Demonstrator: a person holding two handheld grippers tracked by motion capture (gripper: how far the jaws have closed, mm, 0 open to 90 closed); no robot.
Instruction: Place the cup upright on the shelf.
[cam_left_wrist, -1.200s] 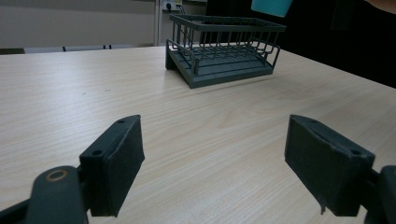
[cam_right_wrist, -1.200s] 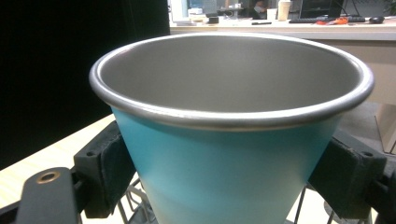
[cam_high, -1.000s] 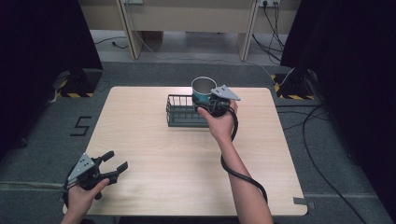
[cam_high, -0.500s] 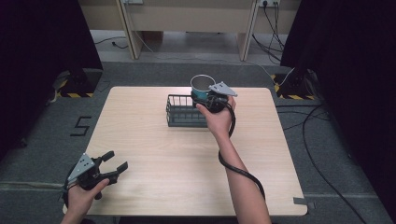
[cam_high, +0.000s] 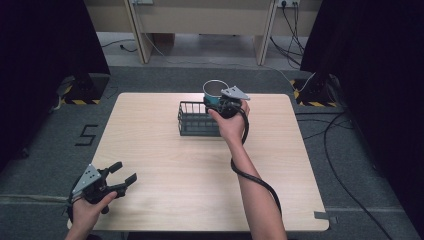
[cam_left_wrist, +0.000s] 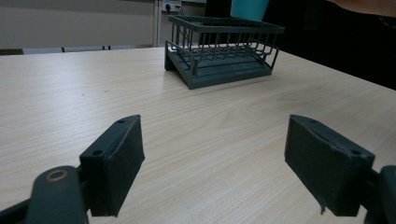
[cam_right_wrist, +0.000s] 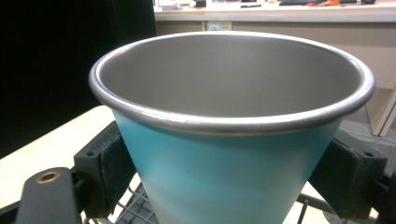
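A teal cup (cam_high: 214, 91) with a bare metal inside hangs upright over the far right end of a dark wire rack (cam_high: 196, 120). My right gripper (cam_high: 216, 103) is shut on the cup (cam_right_wrist: 224, 154), its pads (cam_right_wrist: 105, 163) pressing on both sides of the wall below the rim. The rack stands at the middle back of the wooden table (cam_high: 175, 165). My left gripper (cam_high: 124, 174) is open near the table's front left corner, low over the wood, with nothing between its jaws. From the left gripper (cam_left_wrist: 212, 163) view the rack (cam_left_wrist: 224, 51) lies ahead, with the cup (cam_left_wrist: 250, 8) above it.
The right gripper's black cable (cam_high: 255, 182) trails along the forearm over the table's front right part. Black curtains stand at both sides of the table. Cables (cam_high: 345, 130) lie on the floor at the right, and a bench (cam_high: 200, 20) stands behind.
The right gripper has lifted the cup slightly and carried it a little farther back over the rack. The left gripper has stayed where it was.
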